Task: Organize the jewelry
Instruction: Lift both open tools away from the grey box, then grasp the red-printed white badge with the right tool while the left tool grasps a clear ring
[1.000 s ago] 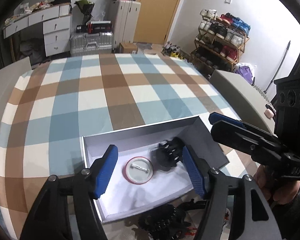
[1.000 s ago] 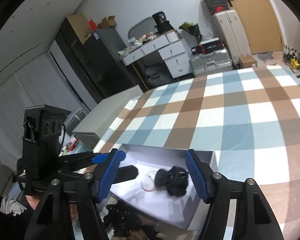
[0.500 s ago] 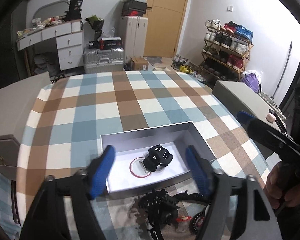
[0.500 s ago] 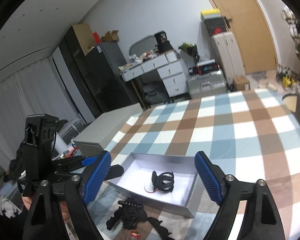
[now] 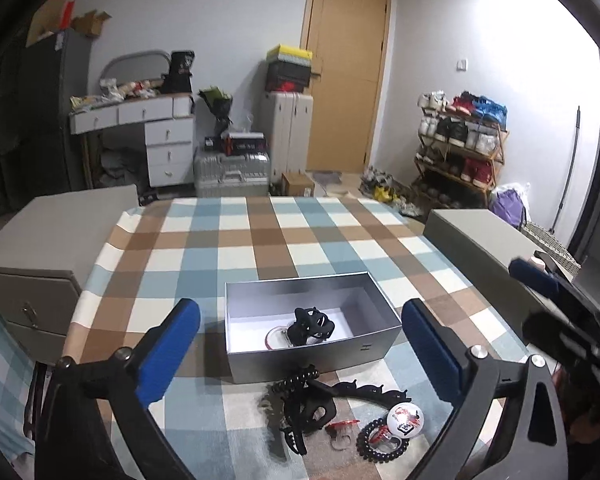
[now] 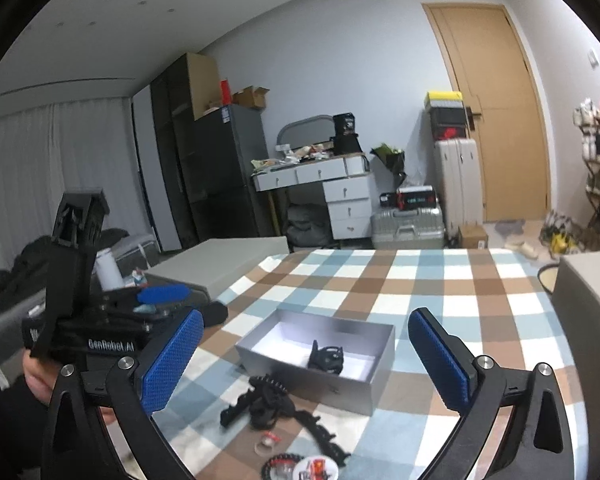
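Checked cloth (image 5: 260,248) carried a rectangular grey box (image 5: 312,350) holding a black claw clip (image 5: 311,324), beyond both grippers, left gripper (image 5: 300,354) and right gripper (image 6: 306,354), whose jaws had just been opening wide, empty.

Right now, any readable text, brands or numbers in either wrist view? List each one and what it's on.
"GenRobot.AI": white lettering on the body of the left gripper, seen from the right wrist view.
"H": small mark on the front wall of the grey box.
Round badge: printed design, too small to read.
Dark boxes on the silver suitcase: lettering blurred.
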The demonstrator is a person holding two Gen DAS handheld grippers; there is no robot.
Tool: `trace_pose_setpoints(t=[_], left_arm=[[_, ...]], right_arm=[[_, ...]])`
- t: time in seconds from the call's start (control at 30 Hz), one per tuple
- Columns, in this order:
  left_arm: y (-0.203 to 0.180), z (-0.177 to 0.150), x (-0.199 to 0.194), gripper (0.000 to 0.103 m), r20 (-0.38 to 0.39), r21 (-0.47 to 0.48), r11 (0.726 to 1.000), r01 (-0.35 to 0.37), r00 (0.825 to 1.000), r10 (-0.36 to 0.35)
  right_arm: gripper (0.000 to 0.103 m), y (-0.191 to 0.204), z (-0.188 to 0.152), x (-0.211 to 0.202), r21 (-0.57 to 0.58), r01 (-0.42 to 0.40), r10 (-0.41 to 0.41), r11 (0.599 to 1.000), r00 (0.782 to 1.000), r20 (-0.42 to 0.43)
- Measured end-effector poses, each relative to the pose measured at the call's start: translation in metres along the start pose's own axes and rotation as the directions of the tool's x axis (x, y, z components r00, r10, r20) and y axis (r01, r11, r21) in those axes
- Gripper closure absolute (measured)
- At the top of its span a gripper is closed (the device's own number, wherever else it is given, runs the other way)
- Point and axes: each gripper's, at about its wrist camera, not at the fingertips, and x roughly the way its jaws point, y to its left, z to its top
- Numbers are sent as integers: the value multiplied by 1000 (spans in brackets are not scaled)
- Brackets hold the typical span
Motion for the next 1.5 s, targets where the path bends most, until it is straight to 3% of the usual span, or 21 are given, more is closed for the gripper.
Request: trace_pose_setpoints(t=[0.13,0.37,0.57,0.7,0.9,1.0,1.23,1.5], left_arm=[[-4,-13,-9,1,40,-7,998,-64,997,65],[6,-47,-10,1,-9,-78,984,-159,987,159],[16,-73,-3,1,-119,-75,981,-178,979,168],[15,-86,-11,1,-128,-64,985,-159,980,149],[15,-96,-12,1,-158,-72,987,-142,979,130],[16,-99,-11,1,-168,-77,988,-134,978,120],[16,-103,-8,1,-194,-90,988,-122,976,103],[13,-106,-7,1,-219,-85,990,-114,971,93]], right_arm=[[0,5,-18,-9,0,18,-18,1000,999,-28],[0,3,-50,-9,1,53,-52,999,990,-130],[0,9,-84,0,-45,72,-81,996,967,-241],[3,10,-99,10,-48,69,-81,996,950,-302],[24,-6,-112,33,14,107,-94,994,915,-391],[32,-9,-115,36,48,112,-83,993,912,-402],[47,-13,-120,46,56,144,-105,988,896,-432],[56,1,-123,53,-14,155,-146,988,887,-438]])
